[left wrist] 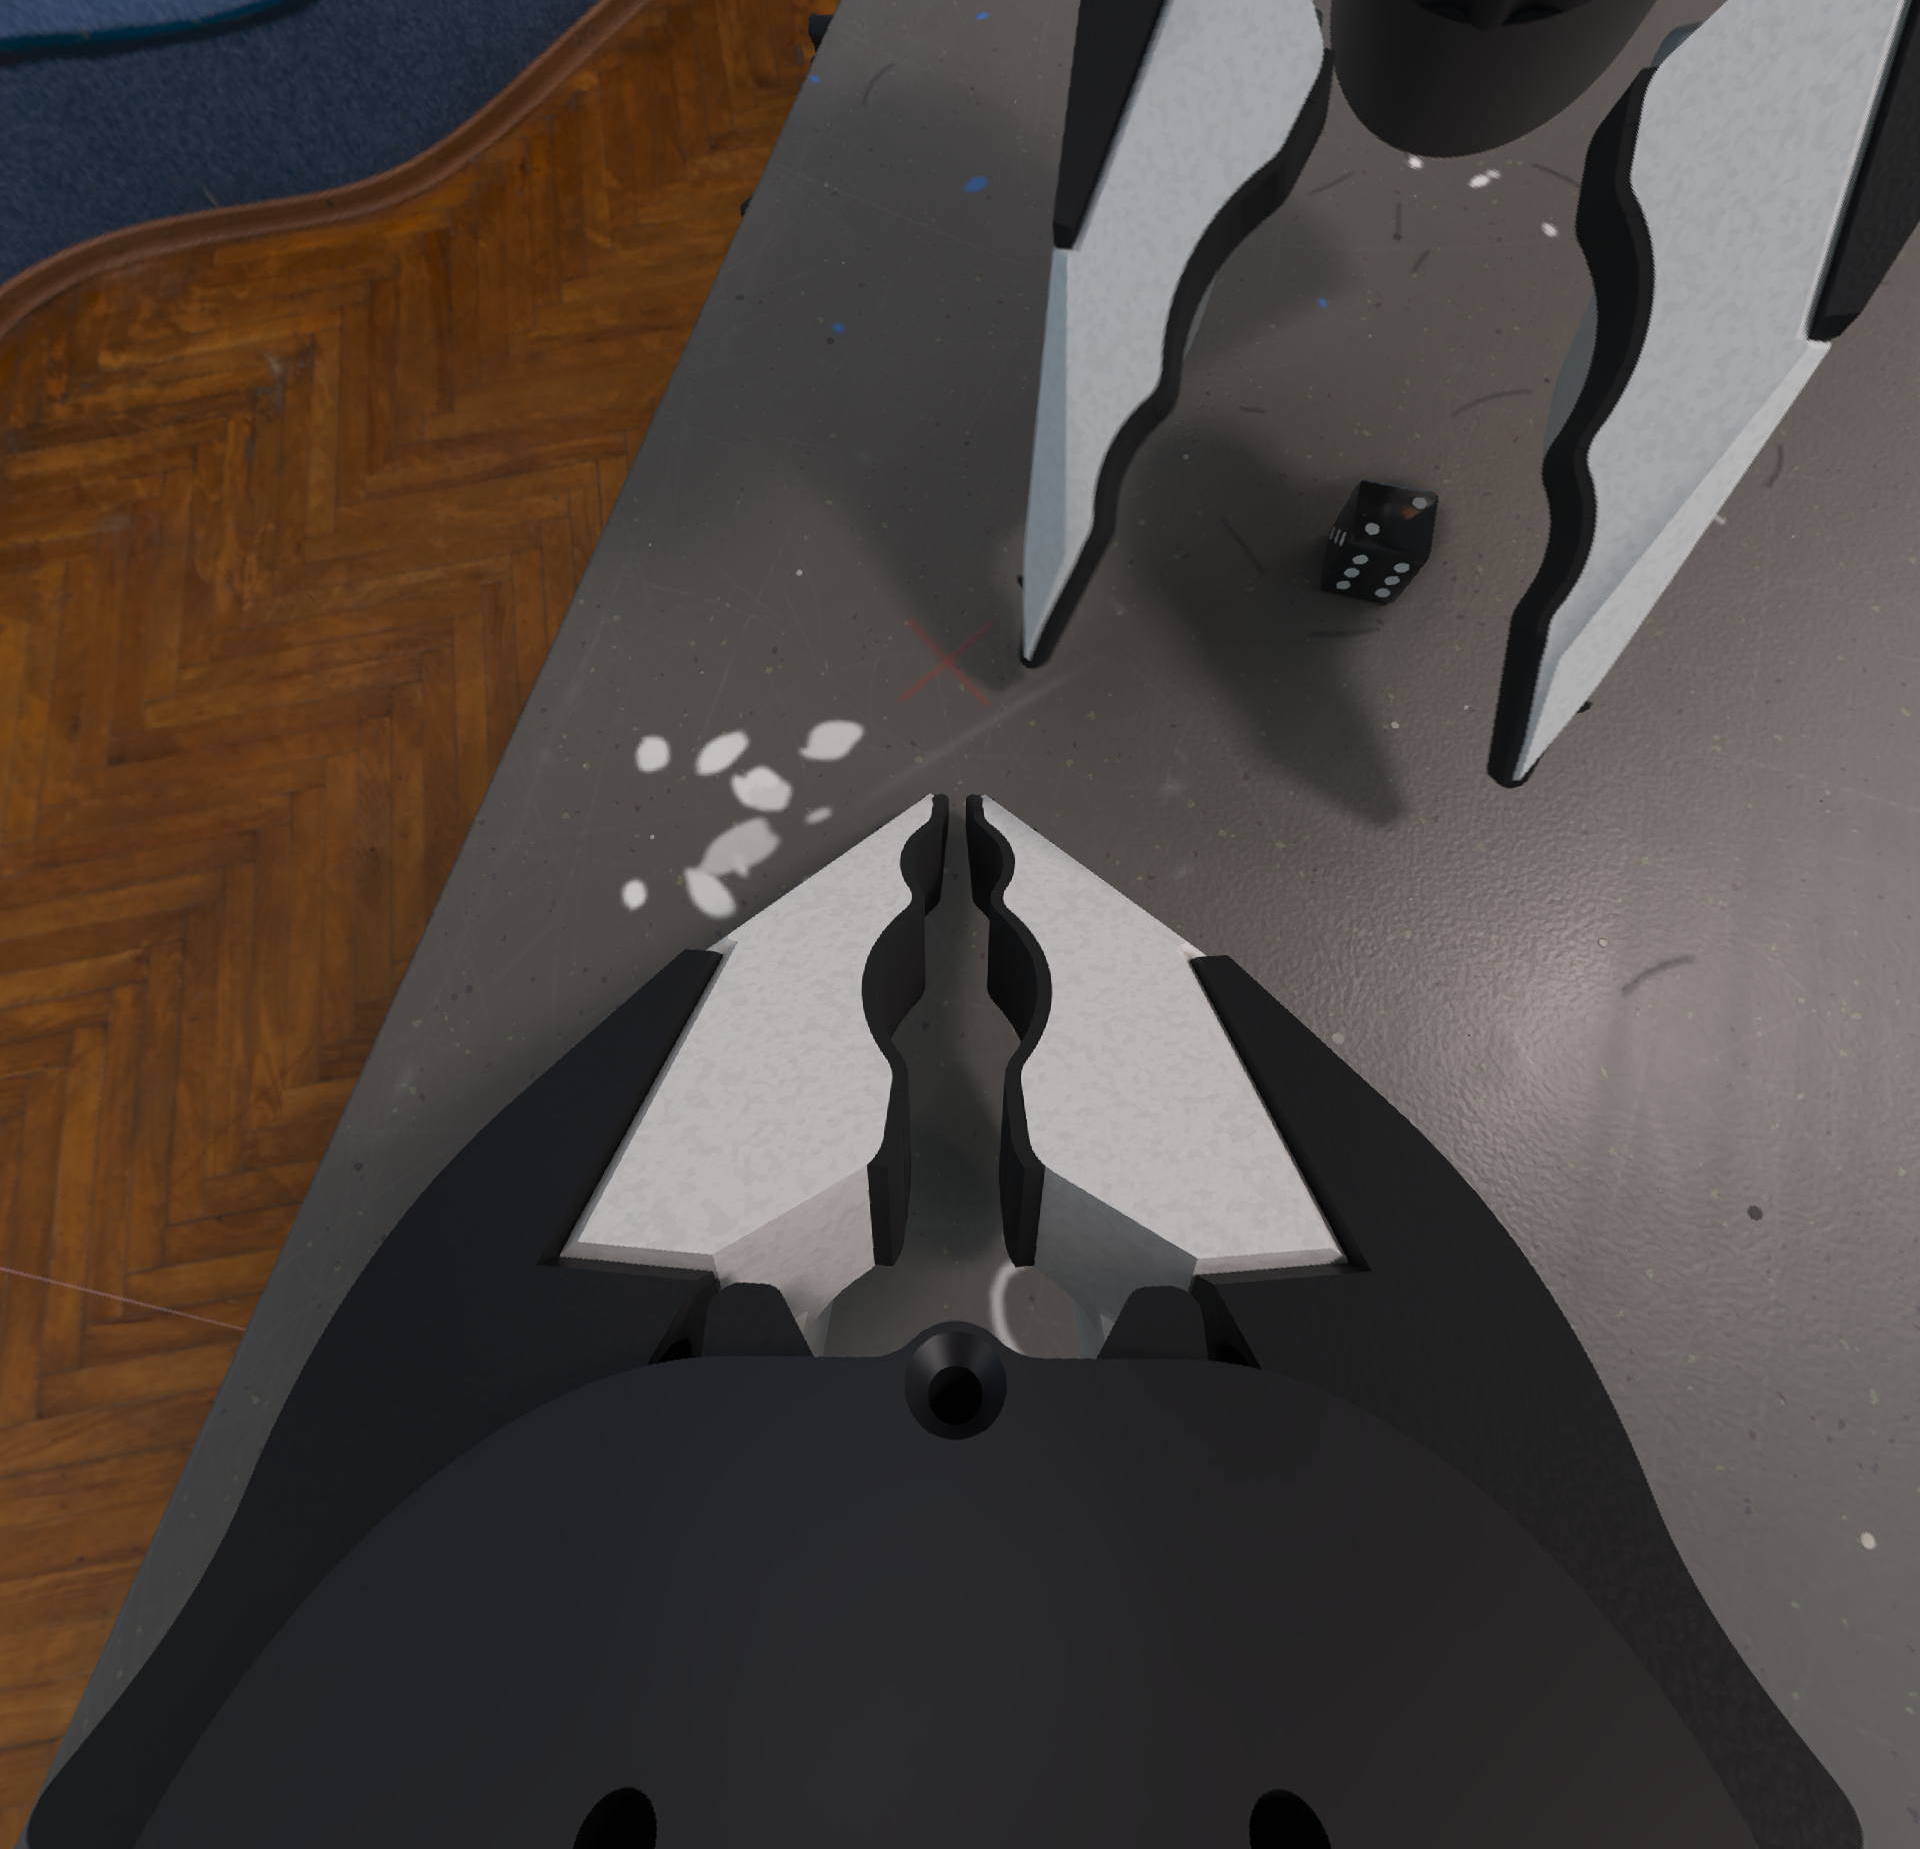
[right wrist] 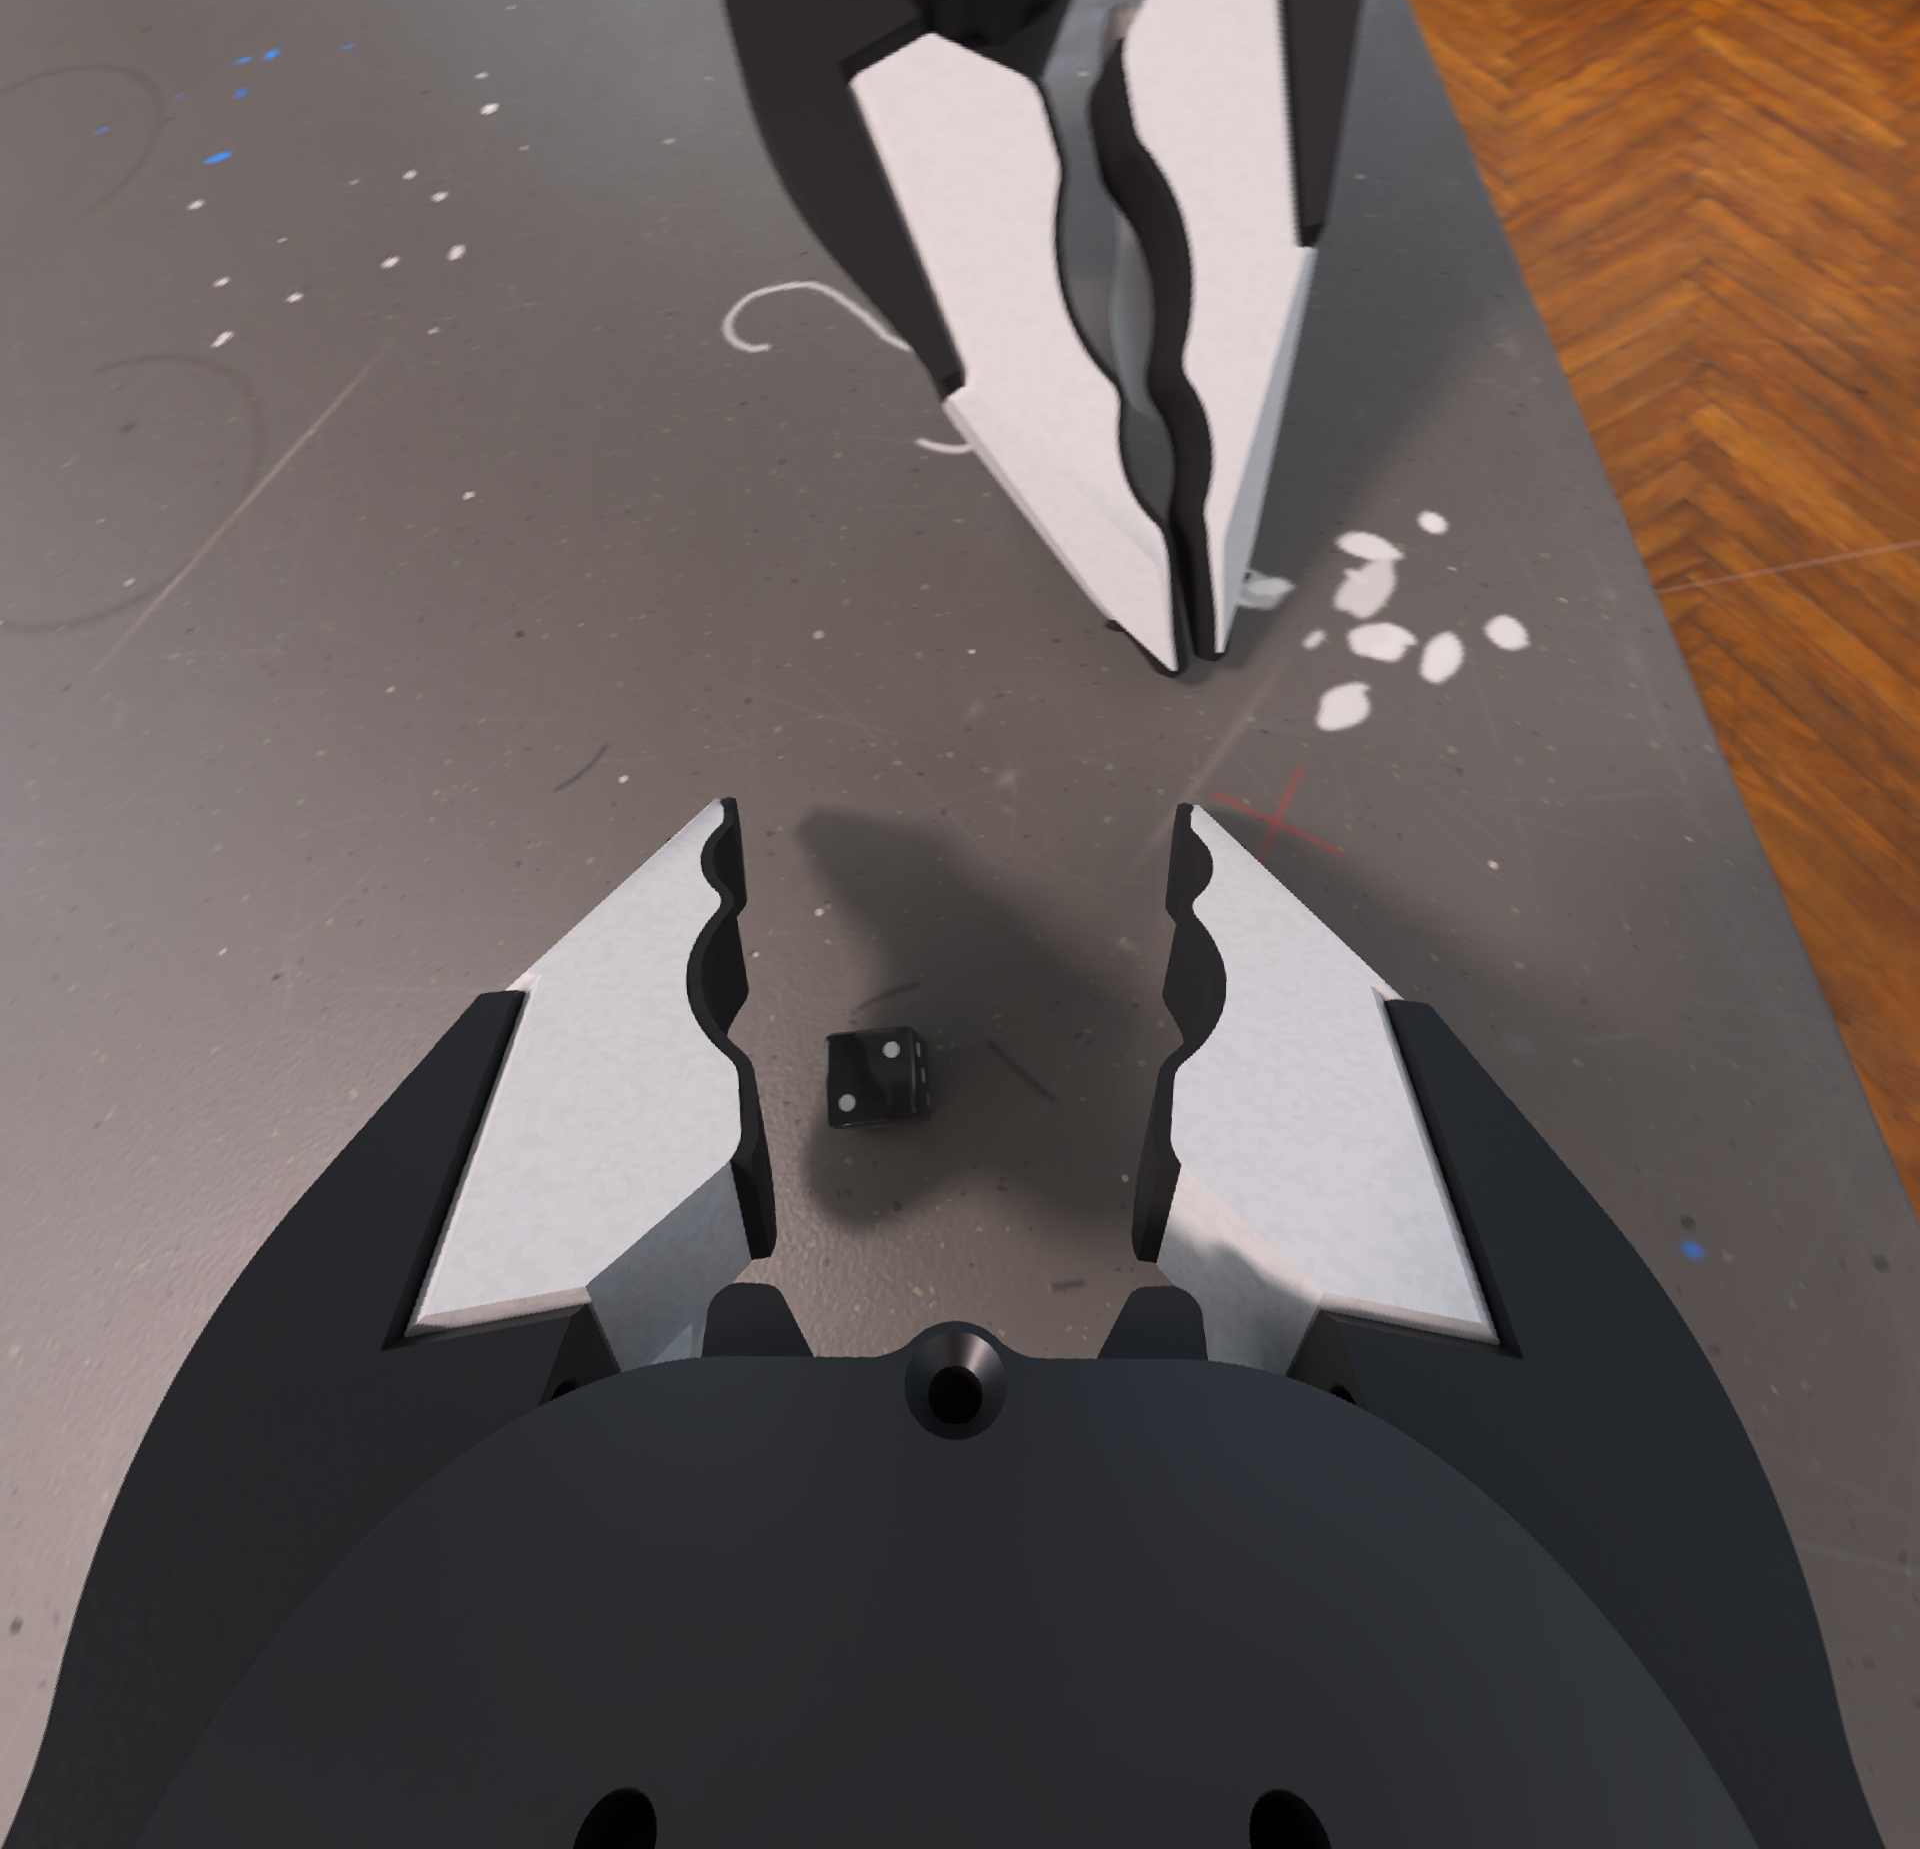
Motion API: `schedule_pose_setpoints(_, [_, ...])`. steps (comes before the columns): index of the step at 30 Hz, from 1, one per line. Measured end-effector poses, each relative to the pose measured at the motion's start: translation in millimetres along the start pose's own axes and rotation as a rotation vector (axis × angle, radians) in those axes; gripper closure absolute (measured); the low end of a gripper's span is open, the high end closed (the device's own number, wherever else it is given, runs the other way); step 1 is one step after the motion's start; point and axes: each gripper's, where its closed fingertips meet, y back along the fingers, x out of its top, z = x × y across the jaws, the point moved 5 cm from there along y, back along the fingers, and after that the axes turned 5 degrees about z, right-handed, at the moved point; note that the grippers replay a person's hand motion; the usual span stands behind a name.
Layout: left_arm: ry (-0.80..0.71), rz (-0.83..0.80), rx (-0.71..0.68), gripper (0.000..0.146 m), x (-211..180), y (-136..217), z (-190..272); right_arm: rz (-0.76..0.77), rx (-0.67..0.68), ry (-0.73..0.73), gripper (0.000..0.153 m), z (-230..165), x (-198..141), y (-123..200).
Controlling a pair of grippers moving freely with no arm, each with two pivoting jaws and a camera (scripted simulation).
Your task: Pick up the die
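Right tongs [right wrist: 956,812]: you are holding them wide apart, fingers pointing down toward the surface, nothing clamped. In the left wrist view the same tongs [left wrist: 1268,719] are showing from the far side, tips straddling the die and reaching past it on both sides.

Right fingers [right wrist: 623,1051]: white plates with wavy black inner pads; neither pad is touching the die.

Left tongs [left wrist: 957,802]: you are keeping them together, tips almost meeting with only a thin slit between them, gripping nothing. In the right wrist view they [right wrist: 1190,656] are appearing as a closed wedge angled down toward the surface, well apart from the die.

Die [right wrist: 876,1078]: black with white pips, sitting on the surface between the right fingers, somewhat nearer the left-hand finger in that view, lying in the tongs' shadow. In the left wrist view the die [left wrist: 1380,542] is sitting between the two far fingers, nearer the right-hand one in that picture.

Surface [right wrist: 364,656]: grey, scuffed, flecked with small white and blue specks.

White blotches [left wrist: 743,812]: a cluster of paint-like spots lying just beside the left tongs' tips.

Red cross [right wrist: 1280,825]: a faint mark just beyond one right fingertip.

Floor [left wrist: 260,656]: herringbone wood bordering the surface's edge; a blue rug [left wrist: 208,85] is lying beyond a curved wooden border.
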Motion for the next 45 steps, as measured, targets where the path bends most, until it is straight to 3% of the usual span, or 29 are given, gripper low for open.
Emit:
schedule_pose_setpoints(6, [-0.001,0.0,0.0,0.143,0.0,0.0,0.1,0.02,-0.092,0.015,0.073,10.6,3.0,2.8])
schedule_pose_setpoints(13, [0.0,0.0,0.0,0.143,0.0,0.0,0.1,-0.002,0.015,0.031,0.077,-3.1,3.0,-1.1])
schedule_pose_setpoints(18, [0.0,0.0,0.0,0.143,0.0,0.0,0.0,-0.006,-0.079,-0.01,0.075,9.4,1.1,-0.9])
schedule_pose_setpoints(20, [0.0,0.0,0.0,0.143,0.0,0.0,0.0,-0.004,-0.021,-0.01,0.076,2.4,0.7,0.0])
schedule_pose_setpoints(22, [0.001,0.0,-0.001,0.143,0.0,0.0,0.0,-0.003,0.057,0.006,0.088,-5.2,1.3,0.7])
schedule_pose_setpoints(23, [0.001,0.0,-0.001,0.143,0.0,0.0,0.0,-0.003,0.039,0.02,0.09,-3.9,1.2,0.6])
schedule_pose_setpoints(28, [0.0,0.0,0.0,0.143,0.0,0.0,0.0,0.0,-0.054,0.008,0.077,7.0,1.0,-1.4])
schedule_pose_setpoints(32, [0.0,0.0,0.0,0.143,0.0,-0.1,0.0,0.001,0.016,0.002,0.081,0.3,2.0,-0.1])
schedule_pose_setpoints(35, [0.001,0.0,-0.001,0.143,0.0,0.0,-0.1,0.022,-0.066,0.003,0.081,8.8,3.7,1.2])
schedule_pose_setpoints(38, [0.0,0.0,0.0,0.143,0.0,0.0,0.0,0.01,-0.044,-0.024,0.075,8.5,1.3,-0.4])
schedule_pose_setpoints(41, [0.0,0.0,0.0,0.143,-0.1,0.0,0.0,0.004,0.066,-0.01,0.088,-3.1,1.4,0.7])
schedule_pose_setpoints(45, [0.0,0.0,-0.001,0.143,0.0,0.0,-0.1,0.009,-0.026,-0.012,0.082,6.3,1.1,0.5])
